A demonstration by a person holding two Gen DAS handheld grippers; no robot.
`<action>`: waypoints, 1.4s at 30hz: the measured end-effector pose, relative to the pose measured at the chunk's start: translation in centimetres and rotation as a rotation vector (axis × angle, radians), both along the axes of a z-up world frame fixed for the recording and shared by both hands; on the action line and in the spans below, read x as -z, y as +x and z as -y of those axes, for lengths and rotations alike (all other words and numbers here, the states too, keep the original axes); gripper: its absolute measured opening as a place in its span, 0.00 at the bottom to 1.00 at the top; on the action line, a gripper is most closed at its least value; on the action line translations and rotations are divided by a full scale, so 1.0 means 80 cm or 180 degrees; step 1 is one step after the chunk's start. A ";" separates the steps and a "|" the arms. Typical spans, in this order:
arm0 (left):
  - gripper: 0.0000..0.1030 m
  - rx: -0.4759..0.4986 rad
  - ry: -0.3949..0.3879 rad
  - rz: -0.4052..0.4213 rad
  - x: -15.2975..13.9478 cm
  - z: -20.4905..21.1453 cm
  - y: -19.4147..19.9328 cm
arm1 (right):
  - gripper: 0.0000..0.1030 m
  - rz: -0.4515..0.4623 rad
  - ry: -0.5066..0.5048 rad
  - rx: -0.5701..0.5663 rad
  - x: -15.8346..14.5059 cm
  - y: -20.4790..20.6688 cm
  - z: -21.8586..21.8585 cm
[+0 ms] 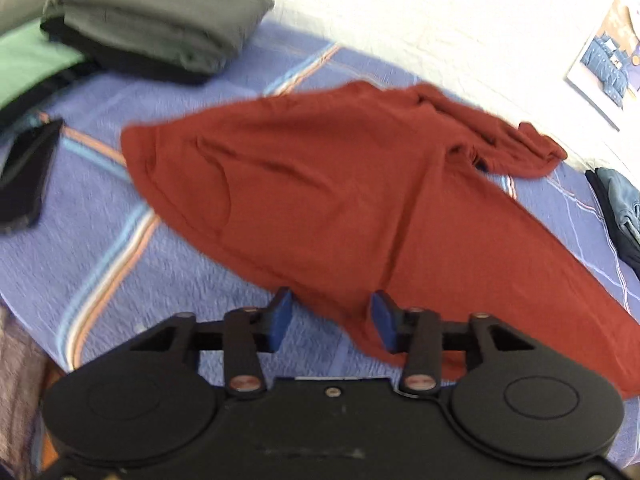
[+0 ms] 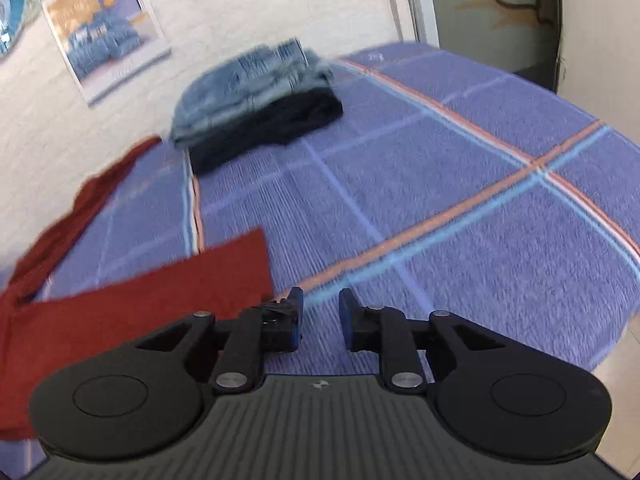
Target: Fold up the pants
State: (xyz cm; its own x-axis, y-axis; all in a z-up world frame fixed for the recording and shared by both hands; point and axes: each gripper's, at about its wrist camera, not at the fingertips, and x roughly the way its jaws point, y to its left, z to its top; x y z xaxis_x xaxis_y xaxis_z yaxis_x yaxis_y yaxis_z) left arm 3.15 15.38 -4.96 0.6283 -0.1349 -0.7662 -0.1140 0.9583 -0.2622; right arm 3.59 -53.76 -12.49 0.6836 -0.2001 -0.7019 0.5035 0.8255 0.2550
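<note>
1. We see a blue-violet bedspread with orange and pale-blue stripes (image 1: 100, 216) spreading beneath and ahead of both claws.
2. We find the rust-red knit pants (image 1: 320, 184) lying flat on it, ahead of the left gripper (image 1: 331, 322); their near edge runs under the gap between its blue pads. In the right view the pants (image 2: 160, 300) lie left of the right gripper (image 2: 321, 316).
3. We note a stack of folded grey and black garments (image 1: 160, 24) far ahead-left of the left claw, and folded blue denim on dark cloth (image 2: 260, 100) ahead of the right claw.
4. We note a dark flat case (image 1: 28, 172) to the left claw's left.
5. Both claws stand apart, pads pressing nothing.
</note>
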 end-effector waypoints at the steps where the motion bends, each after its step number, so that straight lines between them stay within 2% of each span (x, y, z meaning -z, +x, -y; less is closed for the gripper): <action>1: 0.51 0.0014 -0.0009 0.0032 -0.004 0.003 0.000 | 0.41 0.0063 -0.0038 -0.0066 -0.002 0.008 0.000; 4: 0.58 0.0017 0.0008 0.0061 -0.011 0.006 -0.003 | 0.50 0.0104 -0.0090 -0.0253 0.007 0.041 0.001; 8: 0.59 -0.0037 0.0065 -0.0014 -0.011 0.009 -0.002 | 0.52 0.0045 -0.0106 -0.0415 0.030 0.080 -0.002; 12: 0.61 -0.0152 0.0056 -0.0047 -0.011 0.004 -0.003 | 0.52 -0.0065 -0.0144 -0.0504 0.052 0.099 -0.010; 13: 0.61 -0.0152 0.0061 -0.0053 -0.010 0.005 -0.003 | 0.32 -0.0061 -0.0203 -0.0603 0.051 0.099 -0.014; 14: 0.61 -0.0142 0.0073 -0.0059 -0.011 0.006 -0.002 | 0.05 -0.0074 -0.0222 -0.0680 0.050 0.100 -0.014; 15: 0.62 -0.0124 0.0087 -0.0060 -0.010 0.008 0.000 | 0.02 -0.0075 -0.0202 -0.0607 0.049 0.100 -0.010; 17: 0.64 -0.0079 0.0107 -0.0067 -0.008 0.013 0.004 | 0.01 -0.0035 -0.0080 -0.0362 0.052 0.101 0.007; 20: 0.65 -0.0041 0.0127 -0.0100 -0.001 0.018 0.007 | 0.02 0.0021 -0.0065 -0.0369 0.055 0.095 0.006; 21: 0.65 -0.0040 0.0127 -0.0108 0.001 0.018 0.007 | 0.08 0.0081 -0.0092 -0.0424 0.052 0.089 0.001; 22: 0.65 -0.0044 0.0120 -0.0112 0.001 0.018 0.005 | 0.24 0.0160 -0.0080 -0.0459 0.048 0.079 -0.001; 23: 0.66 -0.0053 0.0108 -0.0117 0.001 0.017 0.004 | 0.33 0.0230 -0.0039 -0.0469 0.043 0.065 -0.003; 25: 0.69 -0.0080 0.0070 -0.0127 0.003 0.013 0.002 | 0.67 0.0338 0.0088 -0.0446 0.035 0.033 -0.004; 26: 0.69 -0.0085 0.0047 -0.0132 0.003 0.012 0.002 | 0.73 0.0385 0.0136 -0.0435 0.033 0.018 -0.004; 28: 0.71 -0.0068 0.0001 -0.0132 0.007 0.011 0.003 | 0.93 0.0430 0.0182 -0.0416 0.031 -0.008 -0.007; 30: 0.73 -0.0039 -0.0044 -0.0133 0.011 0.013 0.006 | 0.96 0.0395 0.0181 -0.0409 0.035 -0.018 -0.012; 33: 0.73 0.0004 -0.0109 -0.0098 0.019 0.015 0.009 | 0.96 0.0316 0.0161 -0.0391 0.045 -0.020 -0.018; 35: 0.73 -0.0019 -0.0079 -0.0032 0.025 0.014 0.011 | 0.92 0.0364 0.0234 -0.0452 0.049 -0.018 -0.019; 36: 0.72 -0.0033 -0.0075 0.0021 0.027 0.012 0.011 | 0.63 0.0375 0.0338 -0.0524 0.052 -0.015 -0.019; 37: 0.66 -0.0045 -0.0069 0.0055 0.029 0.012 0.012 | 0.22 0.0349 0.0463 -0.0583 0.055 -0.012 -0.018; 38: 0.60 -0.0079 -0.0024 0.0077 0.029 0.012 0.013 | 0.13 0.0287 0.0513 -0.0579 0.057 -0.008 -0.017; 39: 0.31 -0.0103 0.0048 0.0098 0.027 0.015 0.014 | 0.12 0.0247 0.0446 -0.0548 0.055 -0.006 -0.019; 40: 0.08 -0.0086 0.0086 0.0091 0.027 0.016 0.016 | 0.12 0.0229 0.0338 -0.0528 0.051 -0.005 -0.020; 42: 0.07 -0.0083 -0.0111 0.0031 0.026 0.011 0.015 | 0.11 0.0219 0.0248 -0.0454 0.039 -0.009 -0.017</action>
